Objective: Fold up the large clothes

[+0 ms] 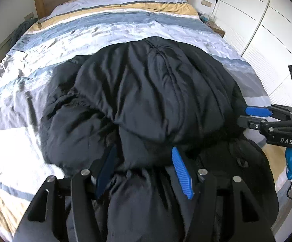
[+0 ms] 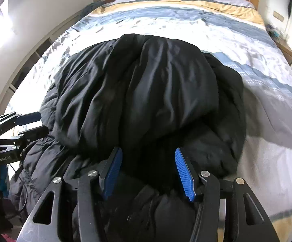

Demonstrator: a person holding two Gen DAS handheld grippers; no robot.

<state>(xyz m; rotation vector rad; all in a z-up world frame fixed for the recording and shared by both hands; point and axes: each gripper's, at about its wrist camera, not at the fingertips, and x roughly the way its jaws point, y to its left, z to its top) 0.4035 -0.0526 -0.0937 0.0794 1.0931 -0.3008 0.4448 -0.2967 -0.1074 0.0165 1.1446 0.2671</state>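
Jacket (image 1: 146, 92) heaped on striped bedding (image 1: 109, 32); wardrobe (image 1: 267, 18) right.

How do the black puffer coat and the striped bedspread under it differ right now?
The black puffer coat is dark, thick and bunched into a folded mound; the striped bedspread is pale, banded blue, white and yellow, and lies spread flat. The coat covers only the bed's near end; the bedspread runs to the headboard. Both look wrinkled.

Daylight is flooding in from the left side of both views, blowing out the striped bedding (image 2: 51, 68) to glaring white there, perhaps from a window beyond the frame. The black jacket (image 1: 146, 92) is swallowing detail in its dark folds and casting a soft shadow to the right. Fisheye distortion is bending the edges, and slight motion blur is smearing both views.
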